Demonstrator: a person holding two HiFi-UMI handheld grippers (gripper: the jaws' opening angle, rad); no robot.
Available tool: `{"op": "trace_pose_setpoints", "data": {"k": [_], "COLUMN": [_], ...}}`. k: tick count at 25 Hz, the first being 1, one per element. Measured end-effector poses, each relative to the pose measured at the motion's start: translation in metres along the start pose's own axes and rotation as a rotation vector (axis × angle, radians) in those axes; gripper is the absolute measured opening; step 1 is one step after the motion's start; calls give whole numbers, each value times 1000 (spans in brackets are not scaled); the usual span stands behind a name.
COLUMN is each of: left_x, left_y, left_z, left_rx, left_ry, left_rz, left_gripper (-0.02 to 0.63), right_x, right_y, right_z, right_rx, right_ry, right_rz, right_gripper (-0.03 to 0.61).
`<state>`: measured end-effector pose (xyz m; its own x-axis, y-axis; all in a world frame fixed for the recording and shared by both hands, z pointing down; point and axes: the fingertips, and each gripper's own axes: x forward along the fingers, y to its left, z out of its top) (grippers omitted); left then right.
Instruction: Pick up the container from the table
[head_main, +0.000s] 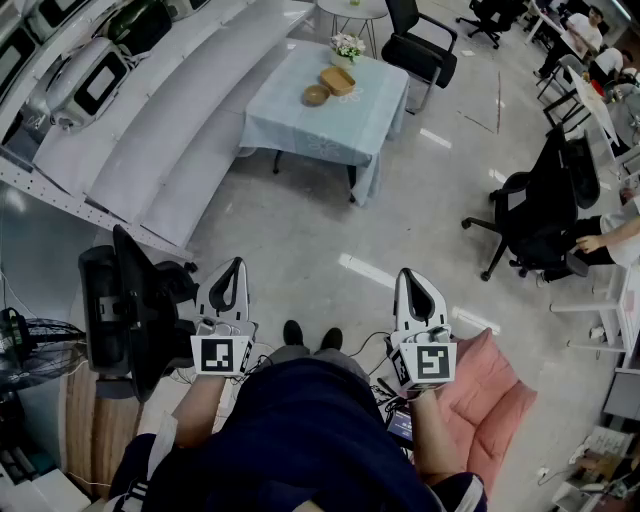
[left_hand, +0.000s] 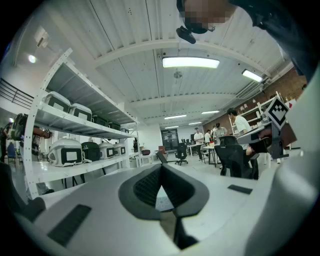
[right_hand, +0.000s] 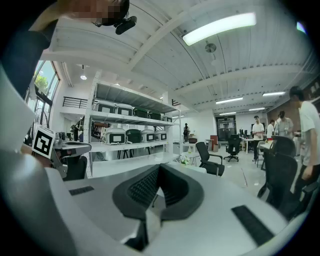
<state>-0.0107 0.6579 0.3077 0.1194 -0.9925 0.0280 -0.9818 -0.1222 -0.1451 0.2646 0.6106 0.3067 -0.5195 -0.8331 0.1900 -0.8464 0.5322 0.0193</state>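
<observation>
A table with a pale blue cloth (head_main: 300, 130) stands far ahead across the floor. On it lie a tan woven rectangular container (head_main: 338, 81), a round brown bowl (head_main: 316, 95) and a small bunch of flowers (head_main: 347, 46). My left gripper (head_main: 237, 263) and right gripper (head_main: 406, 273) are held low in front of me, well short of the table. Both point forward, shut, with nothing between the jaws. In the left gripper view the left gripper (left_hand: 161, 167) has its tips together. The right gripper (right_hand: 159, 167) looks the same in the right gripper view, with the flowers (right_hand: 184, 160) small behind it.
A long white shelf rack (head_main: 150, 120) with helmet-like devices runs along the left. A black office chair (head_main: 130, 310) stands close by my left, a pink cushion (head_main: 490, 390) by my right. More black chairs (head_main: 535, 215) and seated people are at the right; another chair (head_main: 420, 45) is behind the table.
</observation>
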Motion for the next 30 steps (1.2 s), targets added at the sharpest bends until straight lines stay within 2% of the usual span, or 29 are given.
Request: {"op": "trace_pose_setpoints", "data": {"k": [13,26,28,30], "left_x": [2,5,4,4], "left_y": [1,8,9,10], "left_z": [0,-4,-4,-4], "left_rx": [3,1,5,8], "left_ry": [7,26,29,33], "left_rz": [-1,-18,-23,-27], "left_gripper": [5,3,3,3], "right_x": [5,13,14,16], "right_y": [-2,-7,-4,-2], "right_z": [-3,6,9,12], "right_rx": [1,-20,-18,-21], "right_ry": [10,-48,-58,-64], "right_rz": [-1,-27,-13,-4], "right_gripper": [-3,3,70,102]}}
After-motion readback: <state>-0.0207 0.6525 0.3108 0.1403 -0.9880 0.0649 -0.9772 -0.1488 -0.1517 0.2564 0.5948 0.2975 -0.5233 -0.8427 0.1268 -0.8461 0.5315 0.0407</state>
